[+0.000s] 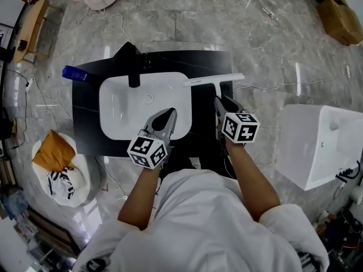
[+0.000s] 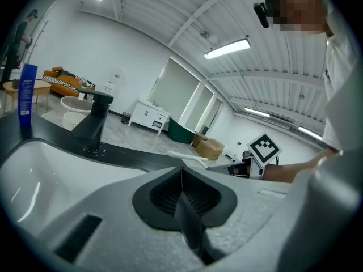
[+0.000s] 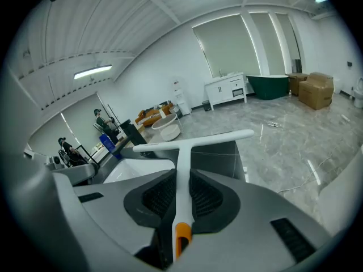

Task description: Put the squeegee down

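Head view steeply down, gripper views along jaws, sharing sink [image 1: 122, 109]

The floor [image 1: 283, 44] is grey veined marble, with loose cables [image 1: 272, 85] trailing across it. White walls [image 3: 153, 78] rise to a ribbed white ceiling [image 2: 142, 16] hung with strip lights [image 2: 227, 48]. A white cabinet [image 3: 226, 90] stands against the far wall beside a green bathtub [image 3: 271, 86], with cardboard boxes [image 3: 313, 90] near.

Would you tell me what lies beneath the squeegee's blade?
Under the squeegee: mostly black counter beside the white basin; its right tip overhangs the marble floor. Whether they touch cannot be told.
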Motion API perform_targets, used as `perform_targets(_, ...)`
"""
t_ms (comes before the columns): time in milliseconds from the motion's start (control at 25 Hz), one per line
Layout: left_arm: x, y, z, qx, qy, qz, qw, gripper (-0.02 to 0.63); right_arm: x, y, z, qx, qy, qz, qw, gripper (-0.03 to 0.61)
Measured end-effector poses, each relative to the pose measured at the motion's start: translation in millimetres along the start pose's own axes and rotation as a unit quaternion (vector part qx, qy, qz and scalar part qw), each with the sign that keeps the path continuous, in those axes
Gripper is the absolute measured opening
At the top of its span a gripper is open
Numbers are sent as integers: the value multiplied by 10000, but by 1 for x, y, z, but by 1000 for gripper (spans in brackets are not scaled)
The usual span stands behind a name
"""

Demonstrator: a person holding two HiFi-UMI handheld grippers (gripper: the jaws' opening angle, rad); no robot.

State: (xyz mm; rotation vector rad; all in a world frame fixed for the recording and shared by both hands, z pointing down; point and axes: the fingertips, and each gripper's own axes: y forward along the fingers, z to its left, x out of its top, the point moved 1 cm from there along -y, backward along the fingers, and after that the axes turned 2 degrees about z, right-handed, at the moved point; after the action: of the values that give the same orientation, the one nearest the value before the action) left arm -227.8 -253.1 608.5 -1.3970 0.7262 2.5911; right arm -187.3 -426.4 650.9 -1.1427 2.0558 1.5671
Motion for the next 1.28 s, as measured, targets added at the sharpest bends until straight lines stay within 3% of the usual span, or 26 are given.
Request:
perform_targets(640, -8, 15, 7, -76, -150, 150, 9997, 17, -39, 49, -28, -583, 229, 876, 9942, 78)
perform_targets(1000, -10, 15, 10, -69, -182, 174, 9997, 17, -46, 62, -32, -695, 428, 923, 9924, 77)
perform_targets(1280, -9, 16, 10, -73, -177, 130, 9997, 17, -46, 64, -32, -781, 217, 889, 9927, 78)
